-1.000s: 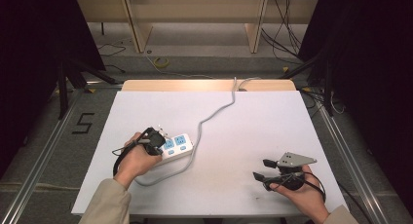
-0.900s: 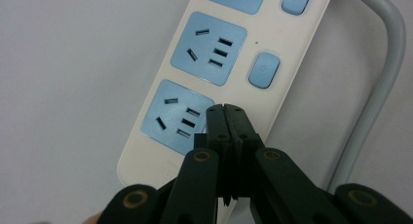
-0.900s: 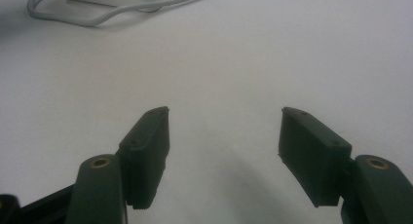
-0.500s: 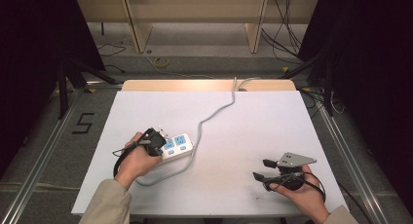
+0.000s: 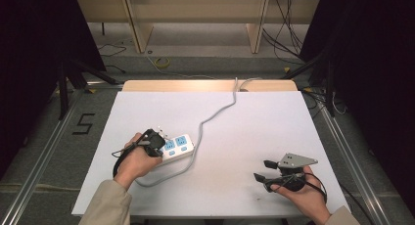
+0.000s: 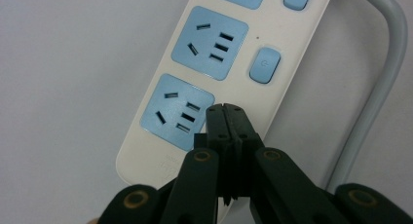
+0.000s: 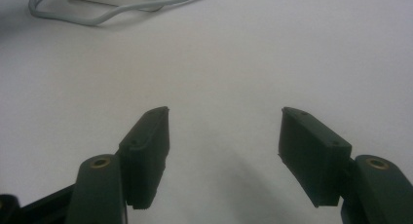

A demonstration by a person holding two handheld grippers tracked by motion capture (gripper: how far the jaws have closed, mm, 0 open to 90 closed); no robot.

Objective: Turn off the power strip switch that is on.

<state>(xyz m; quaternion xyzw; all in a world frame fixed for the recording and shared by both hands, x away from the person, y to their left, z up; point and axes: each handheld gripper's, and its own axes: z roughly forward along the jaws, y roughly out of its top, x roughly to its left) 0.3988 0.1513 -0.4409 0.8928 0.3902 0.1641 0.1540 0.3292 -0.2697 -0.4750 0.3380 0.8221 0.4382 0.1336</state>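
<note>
Faintly embossed, unreadable marking on power strip [image 6: 214,73]

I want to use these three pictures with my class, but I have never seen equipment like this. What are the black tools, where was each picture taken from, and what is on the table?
There is no robot here. A person holds a hand tool with two black jaws in each hand. One picture comes from a fixed camera above the table, looking down. The other two come from small cameras riding on each tool, looking along its jaws.

On the white table lies a white power strip with blue sockets and blue switches. Its grey cable runs away towards the far edge.

The left gripper has its jaws shut together with nothing between them. Its tips are over the near end of the strip, beside the last socket; whether they press on it I cannot tell.

The right gripper is open and holds nothing, low over bare table, apart from the strip.
</note>
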